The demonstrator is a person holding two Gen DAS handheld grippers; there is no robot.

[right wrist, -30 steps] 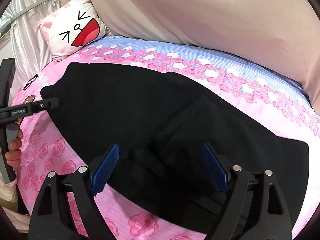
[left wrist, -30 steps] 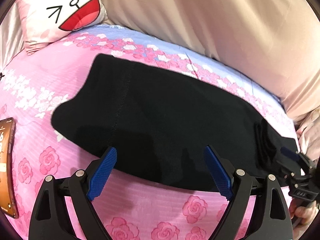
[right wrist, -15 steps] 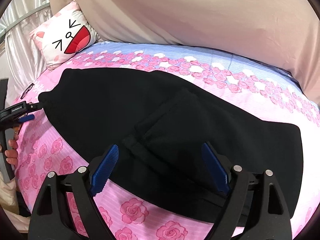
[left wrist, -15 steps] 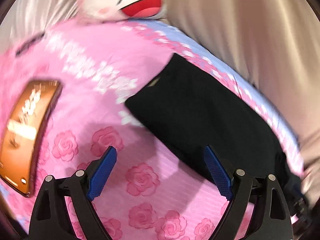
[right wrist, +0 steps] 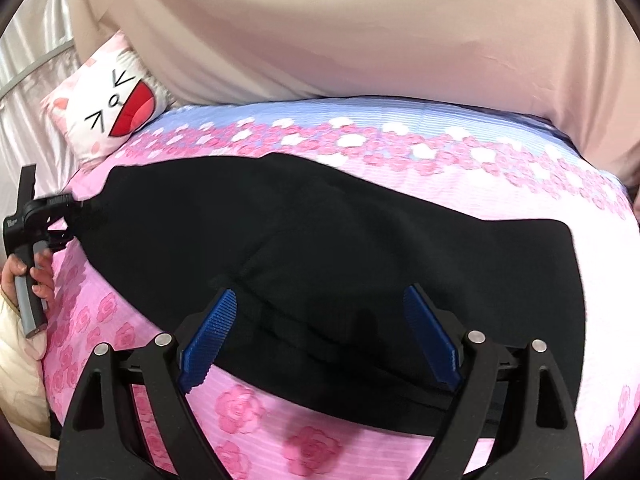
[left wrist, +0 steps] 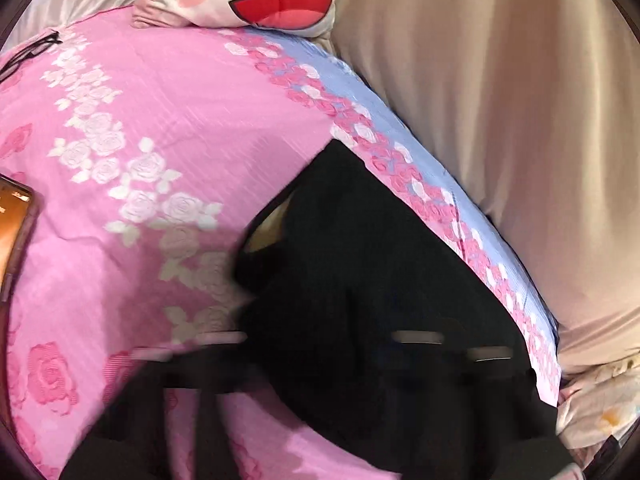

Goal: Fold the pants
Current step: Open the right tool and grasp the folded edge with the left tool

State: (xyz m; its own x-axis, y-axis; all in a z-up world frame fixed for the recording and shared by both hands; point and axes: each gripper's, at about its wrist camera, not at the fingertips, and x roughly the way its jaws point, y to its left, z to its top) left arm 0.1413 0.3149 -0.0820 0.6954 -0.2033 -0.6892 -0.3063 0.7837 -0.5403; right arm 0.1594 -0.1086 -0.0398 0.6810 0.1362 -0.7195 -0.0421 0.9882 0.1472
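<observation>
Pants (right wrist: 328,240), black and laid lengthwise, stretch across the pink rose-print bedspread (right wrist: 360,432), with one end at the far left near the cat-face pillow (right wrist: 116,112) and the other at the right. We hold the right gripper (right wrist: 320,340) above the near edge of the cloth, its blue pads spread wide and holding nothing. At the left end we hold the left gripper (right wrist: 70,222) right at the tip of the pants; we cannot tell whether it has closed on the fabric, since its own view is blurred. That view shows the pants (left wrist: 380,300), a phone (left wrist: 14,220) on the left, and beige bedding (left wrist: 500,120) behind.
</observation>
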